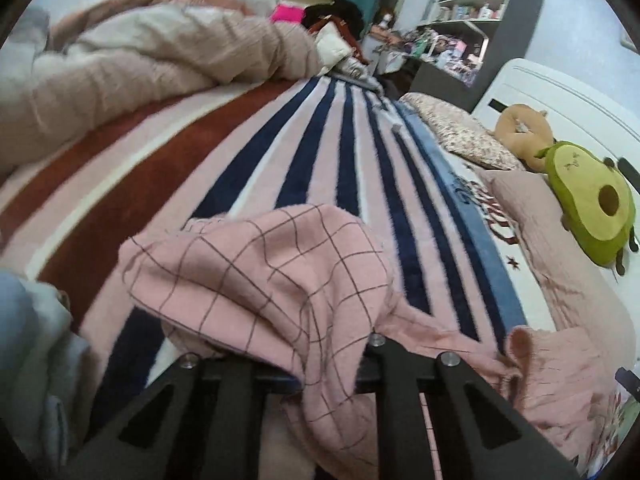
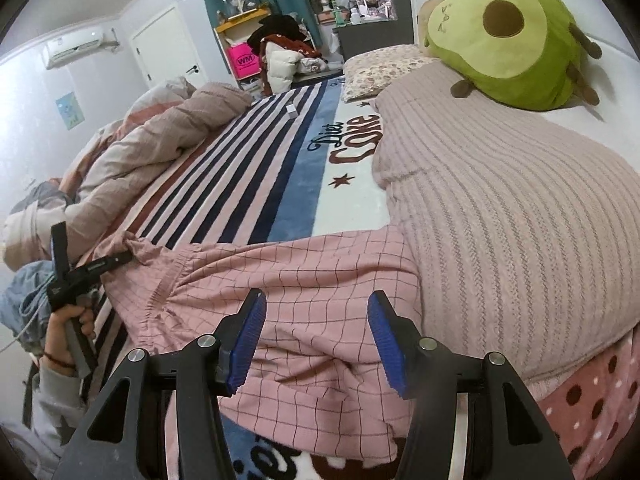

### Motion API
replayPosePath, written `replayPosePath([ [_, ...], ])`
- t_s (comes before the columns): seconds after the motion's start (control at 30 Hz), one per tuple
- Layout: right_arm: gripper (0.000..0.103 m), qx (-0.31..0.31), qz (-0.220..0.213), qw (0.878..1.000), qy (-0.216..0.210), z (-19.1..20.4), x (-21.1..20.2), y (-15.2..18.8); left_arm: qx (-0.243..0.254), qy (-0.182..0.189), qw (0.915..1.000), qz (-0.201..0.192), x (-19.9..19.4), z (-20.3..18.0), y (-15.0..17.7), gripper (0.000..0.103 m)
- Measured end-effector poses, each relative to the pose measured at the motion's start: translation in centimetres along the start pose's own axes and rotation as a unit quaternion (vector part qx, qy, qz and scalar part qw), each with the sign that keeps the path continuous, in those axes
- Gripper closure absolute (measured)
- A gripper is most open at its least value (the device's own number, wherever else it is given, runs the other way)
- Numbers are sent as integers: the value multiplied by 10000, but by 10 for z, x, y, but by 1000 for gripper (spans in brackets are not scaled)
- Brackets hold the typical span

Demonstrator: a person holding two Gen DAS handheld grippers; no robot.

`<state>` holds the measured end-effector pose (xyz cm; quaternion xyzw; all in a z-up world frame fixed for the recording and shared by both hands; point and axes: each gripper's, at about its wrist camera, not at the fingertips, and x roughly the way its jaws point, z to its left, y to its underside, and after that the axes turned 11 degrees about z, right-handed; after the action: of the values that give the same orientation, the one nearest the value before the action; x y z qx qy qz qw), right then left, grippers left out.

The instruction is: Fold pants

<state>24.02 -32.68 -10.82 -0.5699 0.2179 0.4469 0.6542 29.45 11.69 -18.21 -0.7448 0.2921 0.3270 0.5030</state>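
Pink checked pants (image 2: 288, 280) lie across the striped blanket on the bed, waistband to the left. My right gripper (image 2: 316, 336) is open just above the pants' middle, blue pads (image 2: 250, 332) apart and holding nothing. My left gripper (image 2: 120, 258) shows in the right wrist view at the left, shut on the pants' waistband corner. In the left wrist view the pants (image 1: 256, 276) bunch up in front of and between the left gripper's fingers (image 1: 328, 380); its fingertips are hidden under the cloth.
A striped blanket (image 2: 256, 176) covers the bed. A beige quilt (image 2: 160, 148) is piled at the left, a ribbed pink pillow (image 2: 500, 216) at the right, with an avocado plush (image 2: 504, 36) behind it. Blue clothing (image 2: 24, 300) lies at the left edge.
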Motion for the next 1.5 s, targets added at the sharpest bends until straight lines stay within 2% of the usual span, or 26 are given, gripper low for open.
replayPosePath([
  [0.27, 55, 193, -21, 9994, -300, -5, -17, 9, 688, 323, 9965, -356, -48, -54, -1, 93],
  [0.37, 55, 204, -85, 9993, -291, -6, -25, 13, 989, 502, 9929, -425, -62, -80, 1, 94],
  [0.57, 55, 261, -53, 9993, -258, -13, -37, 20, 1648, 1005, 9804, -397, -79, -146, 10, 94],
  [0.67, 55, 282, -38, 9994, -191, -17, -41, 26, 1965, 1210, 9727, -241, -71, -184, 21, 94],
  [0.83, 54, 501, -22, 9987, -109, -35, -45, 37, 2518, 1545, 9545, 410, -33, -247, 54, 94],
  [0.93, 54, 686, 2, 9976, -81, -46, -44, 42, 2759, 1551, 9453, 796, -11, -266, 76, 94],
  [1.03, 54, 783, 30, 9969, -63, -52, -42, 45, 2901, 1500, 9397, 1019, -4, -267, 86, 90],
  [1.07, 54, 802, 27, 9968, -65, -53, -42, 45, 2916, 1515, 9386, 1048, -5, -266, 87, 85],
  [1.13, 53, 821, 7, 9966, -95, -53, -42, 44, 2911, 1643, 9363, 1081, -13, -256, 85, 67],
  [1.17, 51, 813, -8, 9966, -113, -52, -42, 43, 2891, 1764, 9345, 1091, -19, -250, 84, 43],
  [1.2, 49, 782, -33, 9968, -133, -49, -41, 40, 2815, 1996, 9328, 1038, -31, -238, 83, 29],
  [1.27, 47, 725, -69, 9972, -173, -43, -40, 37, 2744, 2151, 9327, 924, -48, -224, 80, 28],
  [1.43, 43, 509, -30, 9977, -453, -20, -27, 25, 2450, 1588, 9548, 559, -81, -176, 71, 28],
  [1.5, 30, 347, 68, 9977, -572, -7, -15, 20, 2296, 1282, 9638, 432, -87, -156, 69, 28],
])
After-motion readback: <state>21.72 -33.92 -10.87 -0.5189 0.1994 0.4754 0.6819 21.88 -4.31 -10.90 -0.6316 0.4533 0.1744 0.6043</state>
